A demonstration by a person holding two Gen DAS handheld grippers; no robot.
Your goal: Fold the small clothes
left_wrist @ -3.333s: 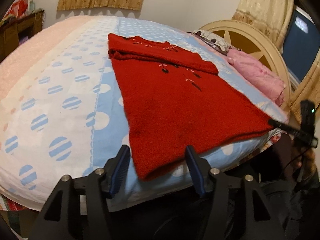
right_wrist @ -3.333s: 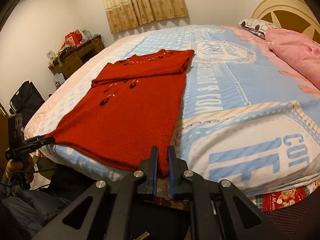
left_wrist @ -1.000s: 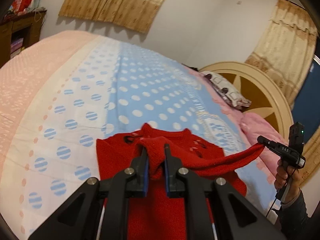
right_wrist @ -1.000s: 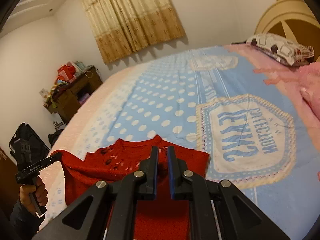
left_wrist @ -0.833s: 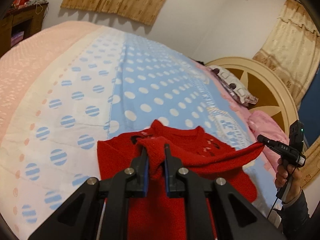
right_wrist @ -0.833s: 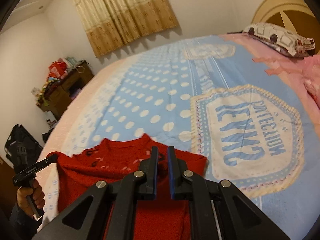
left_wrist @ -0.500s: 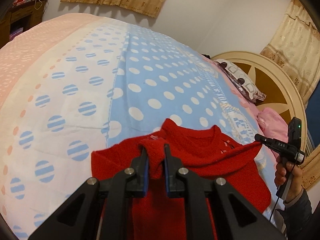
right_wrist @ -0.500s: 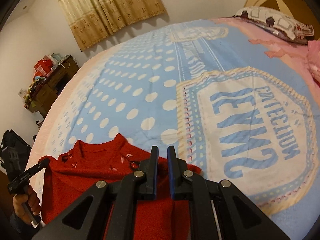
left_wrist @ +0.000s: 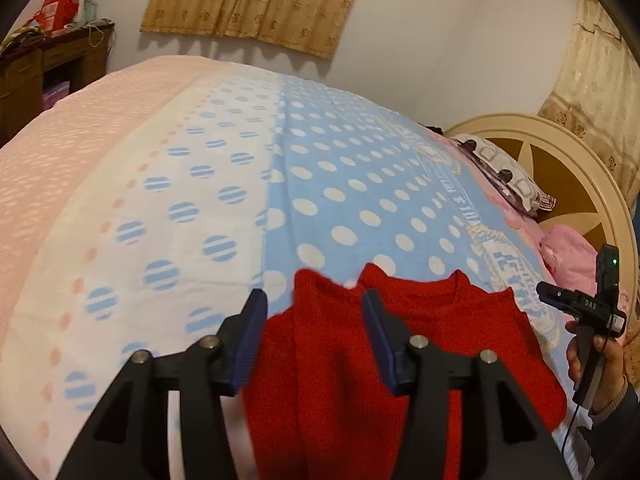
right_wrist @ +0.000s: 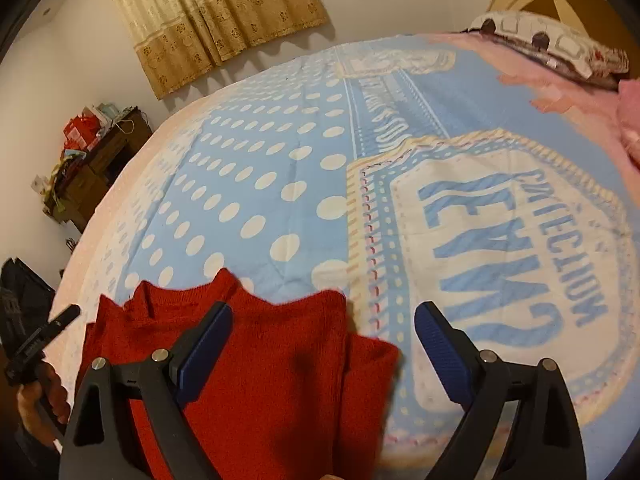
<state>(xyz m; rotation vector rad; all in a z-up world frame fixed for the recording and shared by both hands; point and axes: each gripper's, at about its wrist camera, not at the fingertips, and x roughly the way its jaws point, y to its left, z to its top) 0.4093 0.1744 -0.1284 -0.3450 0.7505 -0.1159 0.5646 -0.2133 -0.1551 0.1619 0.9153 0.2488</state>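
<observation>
Both grippers, left [left_wrist: 312,336] and right [right_wrist: 323,348], have just let go, jaws now wide apart: the red knitted sweater [left_wrist: 396,364] lies folded in half on the polka-dot bed [left_wrist: 224,184], hem laid over its collar.

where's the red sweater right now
The red sweater lies folded on the near edge of the blue polka-dot bedspread, below both open grippers: left gripper, right gripper.

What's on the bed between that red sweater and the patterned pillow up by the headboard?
Only bare bedspread. In the right wrist view, nothing lies between the red sweater and the patterned pillow, just polka dots and a printed blue-lettered badge.
</observation>
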